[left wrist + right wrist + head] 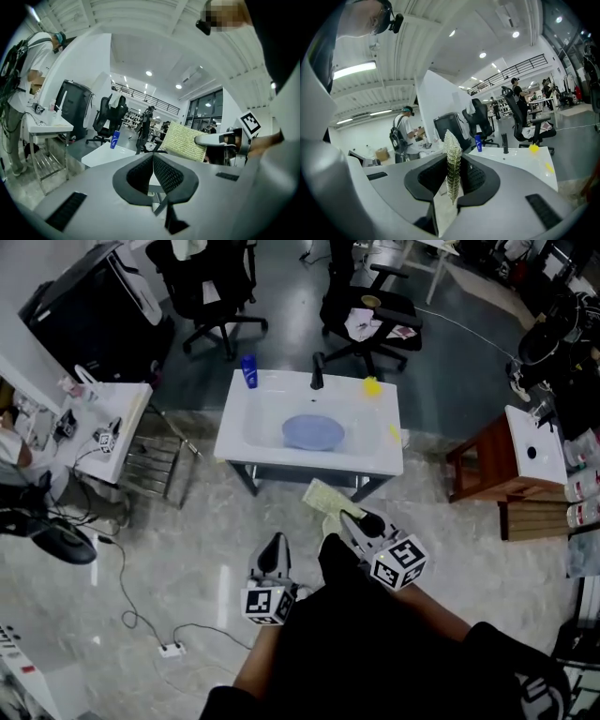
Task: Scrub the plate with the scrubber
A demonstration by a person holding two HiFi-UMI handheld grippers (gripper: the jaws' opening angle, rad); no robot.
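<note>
A blue plate [313, 432] lies in the basin of the white sink table [384, 457], well ahead of both grippers. My right gripper [345, 519] is shut on a yellow-green scrubber [328, 495], held in the air short of the sink's front edge. In the right gripper view the scrubber [452, 145] stands edge-on between the jaws of the right gripper [452, 164]. My left gripper [275, 545] hangs beside it, shut and empty. In the left gripper view the left gripper [153, 161] has its jaws pressed together, with the scrubber [184, 140] off to the right.
On the sink rim stand a blue bottle [249, 371], a black faucet [318, 379] and a small yellow object [372, 385]. Office chairs [370, 315] stand behind it. A wooden stool [487, 460] is at the right, a wire rack [155, 465] at the left, a power strip [171, 649] on the floor.
</note>
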